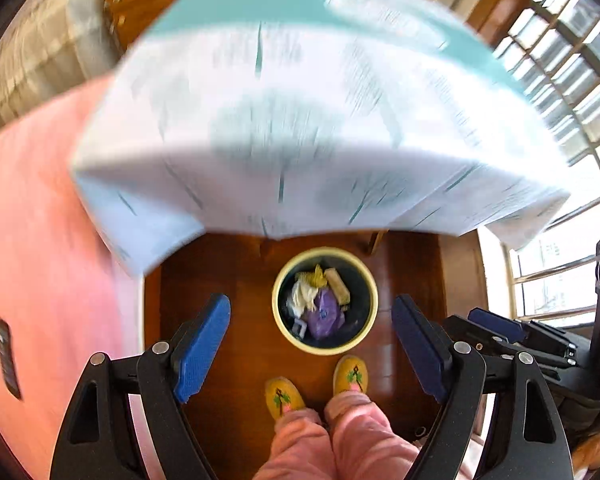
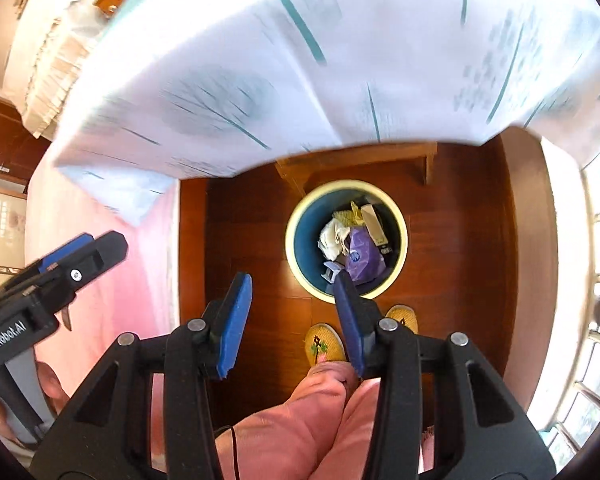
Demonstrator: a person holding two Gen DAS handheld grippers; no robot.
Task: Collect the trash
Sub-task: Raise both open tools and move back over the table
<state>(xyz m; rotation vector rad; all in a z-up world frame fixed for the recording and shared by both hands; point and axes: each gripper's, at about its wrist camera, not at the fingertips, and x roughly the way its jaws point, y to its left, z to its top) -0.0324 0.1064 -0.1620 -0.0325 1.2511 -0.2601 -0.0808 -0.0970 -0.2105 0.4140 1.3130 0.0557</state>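
Observation:
A round bin with a cream rim and dark inside stands on the wooden floor below me; it also shows in the right wrist view. It holds a purple bag, a white crumpled piece, yellow scraps and a tan box. My left gripper is open and empty, high above the bin. My right gripper is open and empty, also above the bin. The right gripper also shows at the right of the left wrist view.
A table with a white cloth printed with teal trees hangs over the floor just behind the bin. A pink bed cover lies to the left. Barred windows are at the right. The person's yellow slippers stand by the bin.

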